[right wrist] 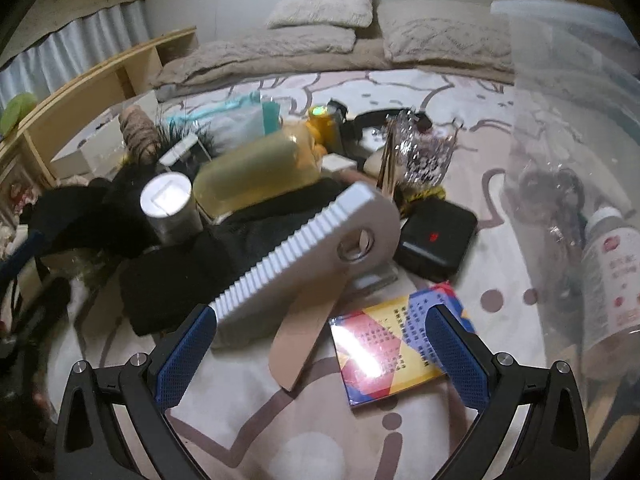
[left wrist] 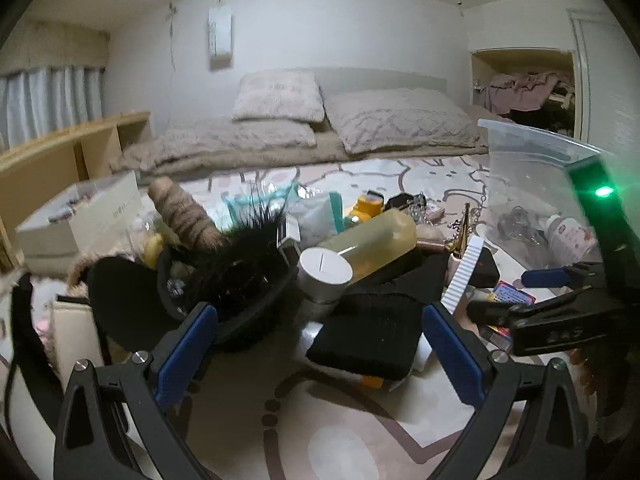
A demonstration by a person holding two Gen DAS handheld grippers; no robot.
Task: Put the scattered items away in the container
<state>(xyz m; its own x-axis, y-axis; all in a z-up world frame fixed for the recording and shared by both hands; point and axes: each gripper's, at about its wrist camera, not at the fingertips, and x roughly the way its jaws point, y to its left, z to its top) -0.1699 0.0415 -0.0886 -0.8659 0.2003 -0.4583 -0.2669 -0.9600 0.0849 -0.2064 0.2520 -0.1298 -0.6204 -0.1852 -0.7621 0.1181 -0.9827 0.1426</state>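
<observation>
A heap of items lies on a patterned bedspread. In the left wrist view, my left gripper (left wrist: pixel 320 352) is open and empty, hovering before a black fabric item (left wrist: pixel 364 340), a yellow bottle with a silver cap (left wrist: pixel 360 248) and black feathers (left wrist: pixel 240 264). The clear plastic container (left wrist: pixel 532 184) stands at right, holding a small white bottle (left wrist: pixel 570 236). In the right wrist view, my right gripper (right wrist: pixel 320 348) is open around the near end of a white ribbed tool with a beige strap (right wrist: pixel 304 264), not touching it. A colourful box (right wrist: pixel 392 352) lies beside it. The container (right wrist: pixel 580 160) stands at right.
A white box (left wrist: pixel 80 216) sits at left by a wooden shelf (left wrist: pixel 60 156). Pillows (left wrist: pixel 360 120) lie at the bed's head. A black case (right wrist: pixel 436 236), a yellow jar (right wrist: pixel 324 124) and a silvery bundle (right wrist: pixel 424 152) lie in the heap. The right gripper (left wrist: pixel 552 312) shows in the left view.
</observation>
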